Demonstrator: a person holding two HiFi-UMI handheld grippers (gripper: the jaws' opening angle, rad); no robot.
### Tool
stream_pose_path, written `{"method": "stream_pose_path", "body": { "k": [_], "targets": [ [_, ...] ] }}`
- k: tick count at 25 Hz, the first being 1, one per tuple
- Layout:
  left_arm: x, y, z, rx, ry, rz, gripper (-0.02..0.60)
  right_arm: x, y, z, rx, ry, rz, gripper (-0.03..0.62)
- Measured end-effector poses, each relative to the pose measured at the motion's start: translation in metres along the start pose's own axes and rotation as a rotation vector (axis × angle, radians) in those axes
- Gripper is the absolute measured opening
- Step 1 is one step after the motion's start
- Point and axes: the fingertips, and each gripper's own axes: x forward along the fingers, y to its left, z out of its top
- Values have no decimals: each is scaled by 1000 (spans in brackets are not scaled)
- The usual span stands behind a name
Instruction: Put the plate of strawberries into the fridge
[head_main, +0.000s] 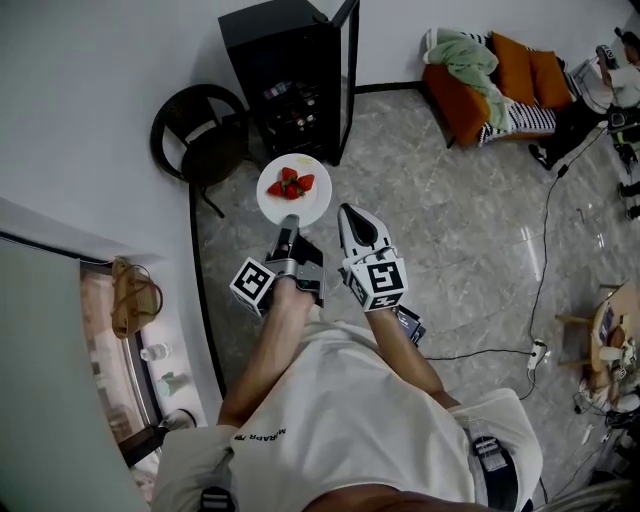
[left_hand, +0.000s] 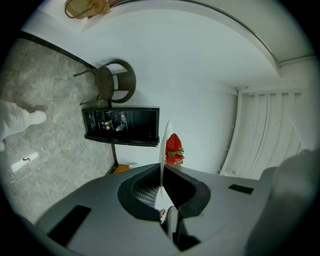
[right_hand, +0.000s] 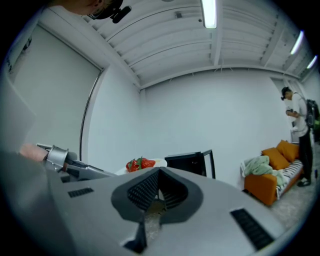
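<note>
Left gripper (head_main: 290, 226) is pinching the plate (head_main: 272, 205) by one rim; right gripper (head_main: 351, 213) is idling, jaws closed, empty. Sag could spill strawberries (head_main: 291, 184).

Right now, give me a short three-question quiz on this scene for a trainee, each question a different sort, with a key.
1. True or false: the left gripper has its jaws closed on the rim of the plate.
2. What is between the jaws of the right gripper? A) a strawberry B) nothing C) the plate's rim
3. Fill in: the door of the fridge stands ____.

Key: 1 true; 2 B; 3 open.
</note>
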Motion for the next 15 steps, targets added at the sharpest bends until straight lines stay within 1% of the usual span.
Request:
{"method": "stream_pose_path", "body": {
  "k": [6,11,15],
  "targets": [
    [60,10,8,-13,19,34,11,47,-28,0,-9,27,-4,11],
    [75,8,16,-16,19,10,11,63,-34,-2,-18,28,-13,11],
    [131,7,43,-36,31,39,11,125,-53,0,-10,53,-25,11]
  ]
}}
